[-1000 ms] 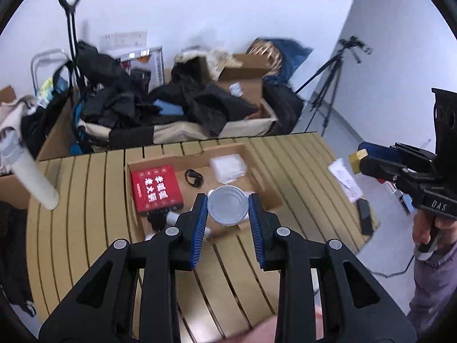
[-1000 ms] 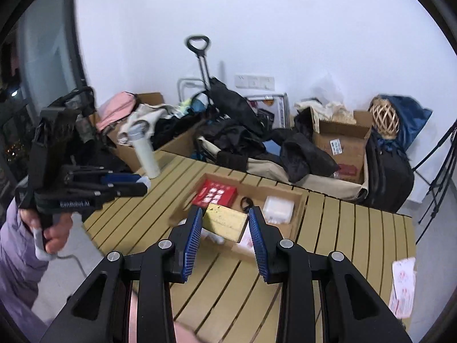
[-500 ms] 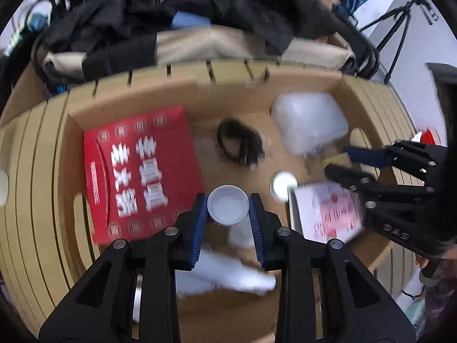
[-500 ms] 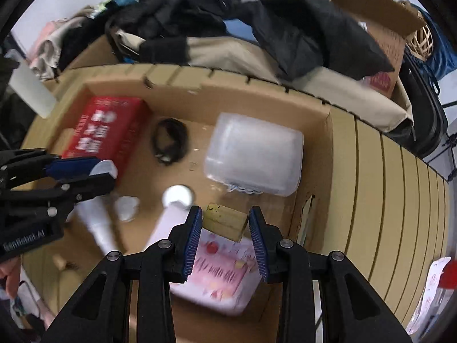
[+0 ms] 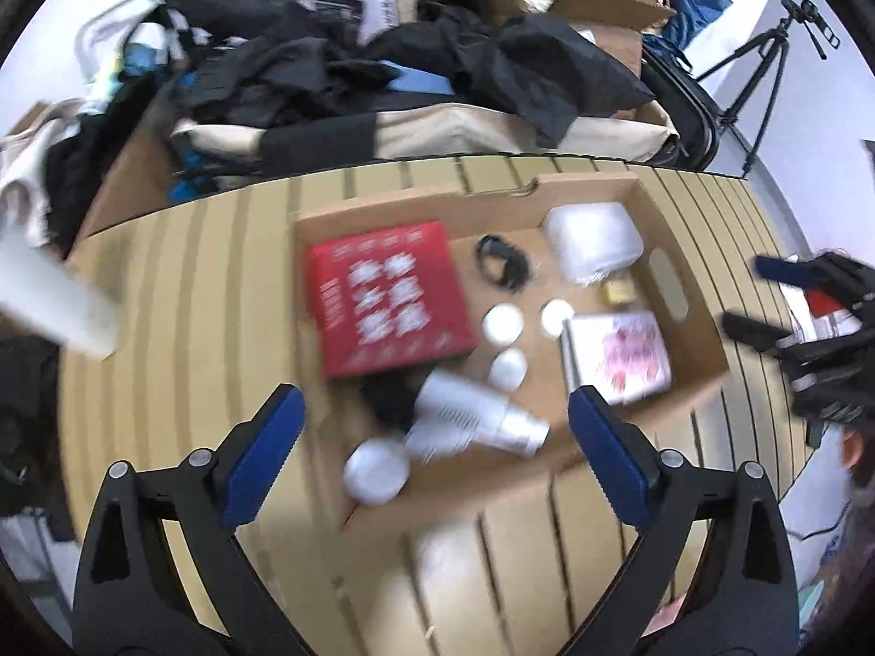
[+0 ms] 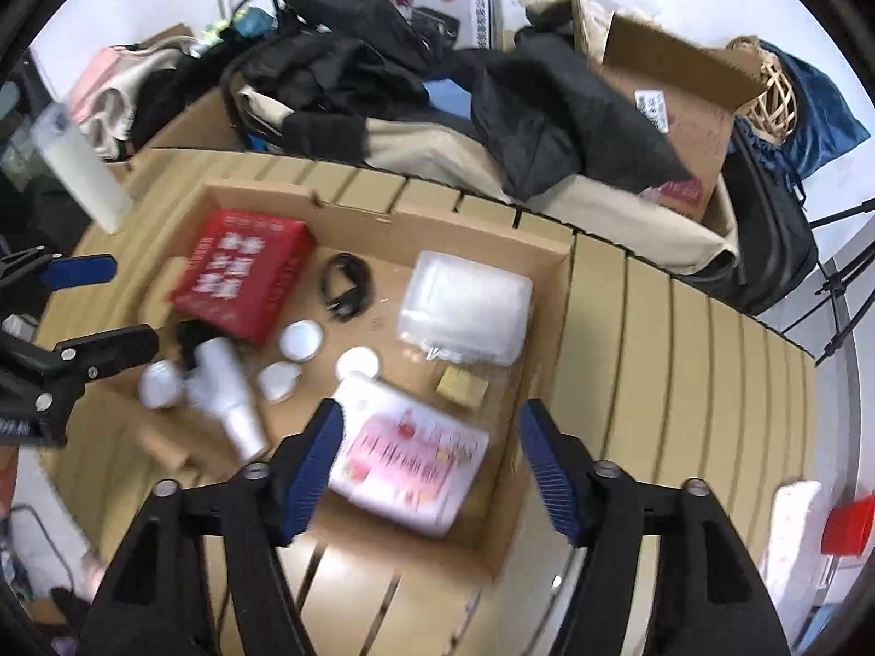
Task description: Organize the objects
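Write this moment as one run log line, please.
left gripper: jaws opening, nothing gripped | right gripper: jaws opening, nothing gripped | cardboard tray: holds red box, pink box

Your left wrist view is smeared by motion: the print on the red box [image 5: 387,295] is unreadable, and the white bottle [image 5: 474,420] lying in the cardboard box [image 5: 683,295] partly covers a dark thing [image 5: 389,402] you cannot identify. From the right wrist, the pink-printed pack [image 6: 407,467] is partly hidden behind a blue finger pad [image 6: 311,470], and its pattern is blurred.
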The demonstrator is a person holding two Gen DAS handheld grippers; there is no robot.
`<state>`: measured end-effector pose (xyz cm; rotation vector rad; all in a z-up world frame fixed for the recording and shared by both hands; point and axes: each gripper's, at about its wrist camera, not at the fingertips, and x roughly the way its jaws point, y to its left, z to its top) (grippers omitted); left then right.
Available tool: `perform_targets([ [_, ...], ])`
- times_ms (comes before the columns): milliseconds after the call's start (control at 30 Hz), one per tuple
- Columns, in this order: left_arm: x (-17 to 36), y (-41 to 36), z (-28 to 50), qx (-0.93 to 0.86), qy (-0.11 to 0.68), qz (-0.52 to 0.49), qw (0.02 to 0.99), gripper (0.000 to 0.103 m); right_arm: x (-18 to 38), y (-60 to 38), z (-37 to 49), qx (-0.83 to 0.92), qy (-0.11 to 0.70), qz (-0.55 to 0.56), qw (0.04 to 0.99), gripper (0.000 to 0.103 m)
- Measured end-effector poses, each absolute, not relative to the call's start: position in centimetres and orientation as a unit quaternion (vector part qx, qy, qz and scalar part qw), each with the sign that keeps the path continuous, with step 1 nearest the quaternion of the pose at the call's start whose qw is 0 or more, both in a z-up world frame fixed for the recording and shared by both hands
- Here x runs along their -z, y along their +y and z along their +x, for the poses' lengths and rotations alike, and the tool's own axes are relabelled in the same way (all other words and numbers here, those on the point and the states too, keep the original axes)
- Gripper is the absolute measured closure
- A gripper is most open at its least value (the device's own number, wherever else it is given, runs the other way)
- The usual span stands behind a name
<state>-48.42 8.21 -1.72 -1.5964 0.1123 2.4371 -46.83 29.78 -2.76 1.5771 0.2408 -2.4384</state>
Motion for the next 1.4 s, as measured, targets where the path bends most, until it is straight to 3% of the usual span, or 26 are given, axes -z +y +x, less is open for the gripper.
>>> perform_targets([
  [100,-0.1,6.8,-45.0,-0.837,0.059,-0.536,0.092,0.001,-0.2,30.8,-43.8,0.839,0.069,0.529,0.109,0.024],
  [300,-3.9,5.1,-37.0,-0.855,0.046,-0.513,0.056,0.001,-3.9,31.7,-37.1,0.855,0.06,0.506,0.095,0.022],
  [533,-8.2,5.0,-27.5,-0.883,0.024,-0.463,0.077,0.001,-6.8,30.7,-27.6,0.879,0.04,0.462,0.108,0.022],
  [700,-10.3,4.9,-19.8,-0.913,0.056,-0.393,0.092,0.0,-8.5,29.4,-19.8,0.901,0.031,0.415,0.122,0.022],
  [900,-8.5,3.8,-10.2,-0.945,0.084,-0.31,0.062,0.0,-7.5,27.6,-10.3,0.923,0.014,0.369,0.106,0.022],
  [1133,-3.1,1.9,1.2,-0.942,-0.003,-0.329,0.062,0.0,-3.8,24.4,2.2,0.952,-0.003,0.301,0.046,0.022],
  [1267,-2.8,3.9,3.0,-0.945,0.067,-0.314,0.06,0.0,-1.4,22.2,4.9,0.948,0.005,0.312,0.065,0.022],
  [1400,-3.4,3.8,3.3,-0.949,0.05,-0.305,0.063,0.0,-1.8,21.6,5.4,0.949,0.005,0.306,0.078,0.022],
])
